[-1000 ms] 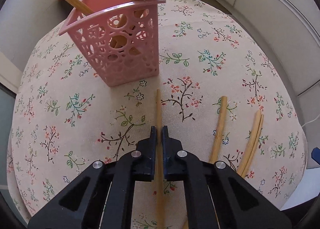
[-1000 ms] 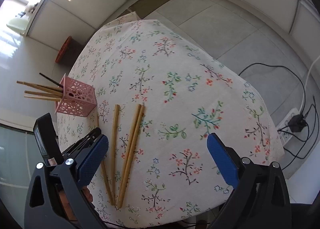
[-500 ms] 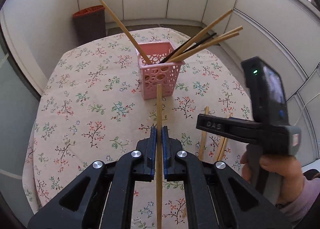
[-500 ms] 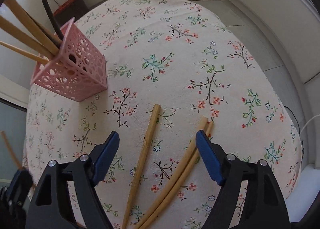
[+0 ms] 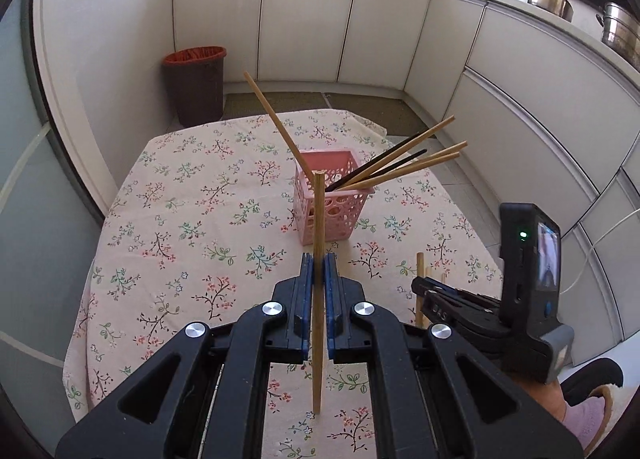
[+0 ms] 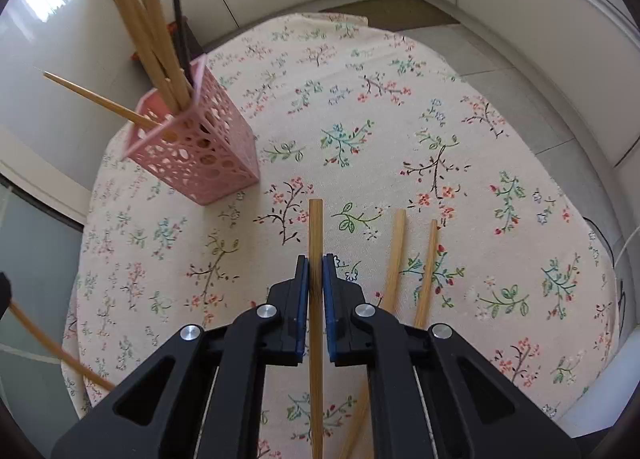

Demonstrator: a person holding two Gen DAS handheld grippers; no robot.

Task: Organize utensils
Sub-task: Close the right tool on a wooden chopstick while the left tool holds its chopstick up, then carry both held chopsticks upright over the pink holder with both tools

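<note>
We hold a wooden chopstick [image 5: 318, 259] clamped in our left gripper [image 5: 319, 265], the blue pads pressed on either side of its shaft. It stands lifted off the table [image 5: 192, 219], its top end showing in front of the pink basket [image 5: 332, 203] in the left wrist view and its lower end hanging above the floral cloth near us. The basket stands upright toward the middle of the table and holds several sticks that fan outward: one wooden stick [image 5: 276, 125] leans left, a few wooden ones and a dark pair [image 5: 384, 167] lean right. Our right gripper [image 6: 315, 271] is closed around a second chopstick [image 6: 315, 243], which lies flat along the cloth with its far end pointing toward the middle of the table, just right of the basket [image 6: 196, 151] in that view; we cannot quite tell whether the pads already press on it or only flank it closely. Two more chopsticks [image 6: 412, 263] lie on the cloth just right of that one, near each other and roughly parallel. In the left wrist view the right gripper's body [image 5: 520, 291] sits low over the table's near right side, with the tips of the lying sticks peeking up behind it. A dark bin [image 5: 196, 87] stands on the floor beyond the table.
</note>
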